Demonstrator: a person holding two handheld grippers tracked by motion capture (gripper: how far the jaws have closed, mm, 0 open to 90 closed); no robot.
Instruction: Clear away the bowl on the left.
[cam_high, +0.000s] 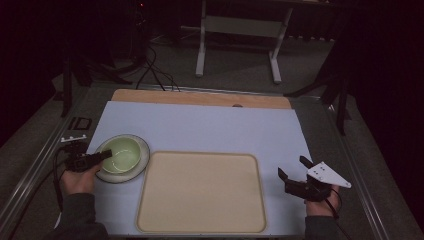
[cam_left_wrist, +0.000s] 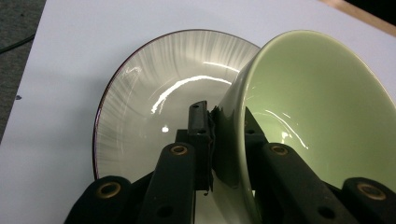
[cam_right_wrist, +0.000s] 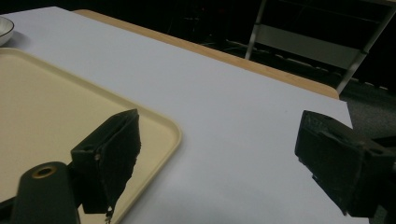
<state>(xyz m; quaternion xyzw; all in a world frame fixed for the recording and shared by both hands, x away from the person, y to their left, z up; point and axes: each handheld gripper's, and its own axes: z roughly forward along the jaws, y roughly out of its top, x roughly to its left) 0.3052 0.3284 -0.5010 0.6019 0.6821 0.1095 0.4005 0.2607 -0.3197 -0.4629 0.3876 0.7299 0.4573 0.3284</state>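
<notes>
A pale green bowl (cam_high: 122, 154) sits over a grey streaked plate (cam_high: 143, 162) at the left of the white mat. My left gripper (cam_high: 105, 155) is shut on the bowl's near-left rim. In the left gripper view one jaw is outside the bowl (cam_left_wrist: 317, 102) wall and the other inside, with the plate (cam_left_wrist: 154, 93) behind. Whether the bowl rests on the plate or is raised I cannot tell. My right gripper (cam_high: 292, 166) stands open at the right of the cream tray (cam_high: 200, 192), with nothing between its jaws (cam_right_wrist: 222, 130).
The cream tray (cam_right_wrist: 56, 107) lies at the front middle of the white mat (cam_high: 210, 125). A wooden strip (cam_high: 200, 97) runs along the mat's far edge. Cables and a stand's legs lie on the floor beyond the table.
</notes>
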